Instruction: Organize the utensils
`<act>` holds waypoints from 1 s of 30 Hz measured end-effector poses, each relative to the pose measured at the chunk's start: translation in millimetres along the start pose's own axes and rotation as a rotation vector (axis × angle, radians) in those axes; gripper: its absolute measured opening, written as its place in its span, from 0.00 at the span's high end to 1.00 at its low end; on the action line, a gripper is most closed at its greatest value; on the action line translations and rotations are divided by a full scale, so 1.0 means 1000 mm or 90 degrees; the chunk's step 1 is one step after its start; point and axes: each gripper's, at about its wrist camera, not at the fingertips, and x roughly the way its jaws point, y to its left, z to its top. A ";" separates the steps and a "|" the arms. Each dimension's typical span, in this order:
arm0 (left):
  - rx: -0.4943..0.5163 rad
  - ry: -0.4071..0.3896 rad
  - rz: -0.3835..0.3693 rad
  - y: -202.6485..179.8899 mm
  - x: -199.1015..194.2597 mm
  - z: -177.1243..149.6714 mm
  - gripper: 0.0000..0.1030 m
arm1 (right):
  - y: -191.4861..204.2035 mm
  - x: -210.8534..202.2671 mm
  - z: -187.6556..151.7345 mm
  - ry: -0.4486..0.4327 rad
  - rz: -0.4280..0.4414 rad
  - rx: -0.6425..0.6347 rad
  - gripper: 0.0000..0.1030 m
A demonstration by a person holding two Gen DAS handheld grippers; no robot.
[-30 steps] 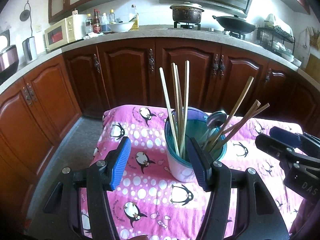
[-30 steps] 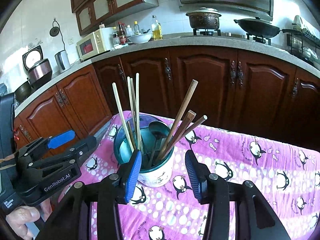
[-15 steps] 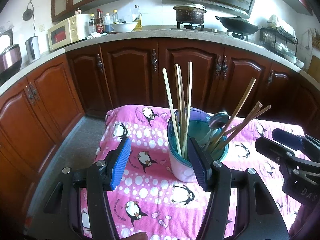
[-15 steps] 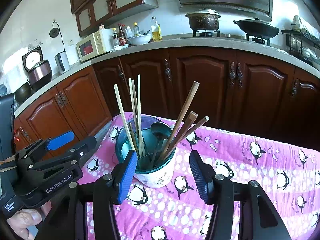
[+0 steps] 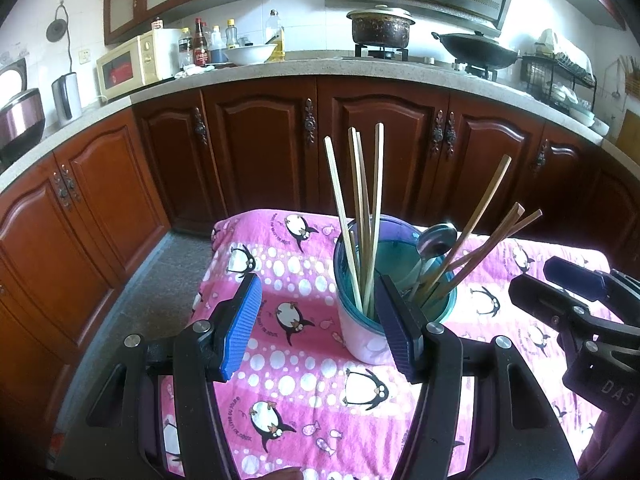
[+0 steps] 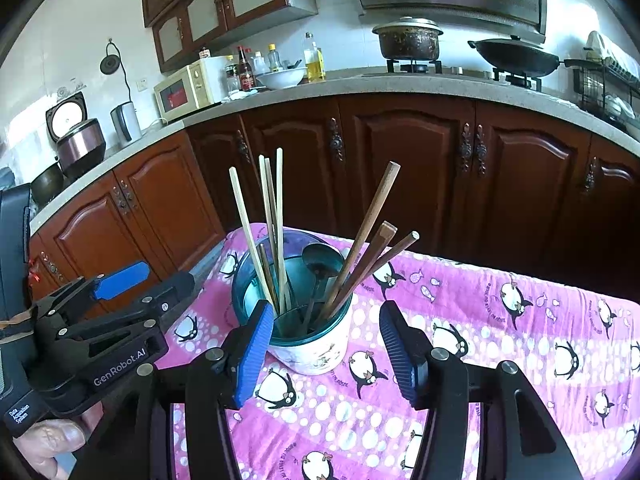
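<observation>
A white utensil cup with a teal rim (image 5: 362, 336) (image 6: 312, 348) stands on the pink penguin cloth. It holds several pale chopsticks (image 5: 360, 208) (image 6: 270, 220) on its left side, several brown chopsticks (image 5: 476, 236) (image 6: 368, 240) leaning right, and a metal spoon (image 5: 436, 238) (image 6: 320, 260). My left gripper (image 5: 320, 332) is open and empty, just left of and in front of the cup. My right gripper (image 6: 326, 352) is open and empty, its fingers either side of the cup's near face. Each gripper shows in the other's view: the right one (image 5: 576, 304), the left one (image 6: 112, 320).
The cloth-covered table (image 5: 280, 380) (image 6: 520, 340) ends at its far and left edges above a grey floor (image 5: 160, 280). Brown cabinets (image 5: 384, 152) under a stone counter with microwave (image 5: 128, 62), pot (image 5: 380, 26) and wok (image 5: 476, 50) stand behind.
Both grippers have drawn back a little and risen slightly, so the cup sits a bit farther off. The right gripper's jaws have opened wider. The utensils have not moved.
</observation>
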 end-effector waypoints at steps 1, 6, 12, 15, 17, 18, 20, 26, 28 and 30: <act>0.001 0.001 0.000 0.000 0.000 0.000 0.43 | 0.000 0.000 0.000 0.000 0.000 0.000 0.48; 0.001 0.000 0.001 0.000 0.000 0.000 0.43 | 0.000 0.000 0.000 0.000 0.000 0.000 0.48; 0.002 0.000 0.002 -0.001 0.000 -0.001 0.43 | 0.000 0.000 -0.001 0.000 0.000 -0.003 0.48; 0.001 0.000 0.002 -0.001 -0.001 -0.001 0.43 | 0.000 0.001 -0.001 0.002 0.001 -0.004 0.48; 0.001 0.000 0.003 -0.001 -0.001 0.000 0.43 | 0.000 0.002 -0.001 0.003 0.002 -0.005 0.48; 0.001 0.000 0.002 -0.001 0.000 -0.001 0.43 | -0.001 0.002 -0.001 0.003 0.002 -0.006 0.48; 0.002 0.000 0.003 -0.001 -0.001 -0.001 0.43 | 0.000 0.001 -0.001 0.002 0.001 -0.005 0.48; 0.004 0.003 -0.003 0.000 0.002 -0.001 0.43 | -0.001 0.004 -0.001 0.007 0.001 -0.006 0.48; 0.004 0.002 -0.008 0.000 0.003 -0.001 0.43 | -0.001 0.005 -0.002 0.009 0.001 -0.007 0.48; 0.006 -0.002 -0.019 0.001 0.003 -0.002 0.43 | -0.003 0.006 -0.002 0.011 0.001 -0.006 0.48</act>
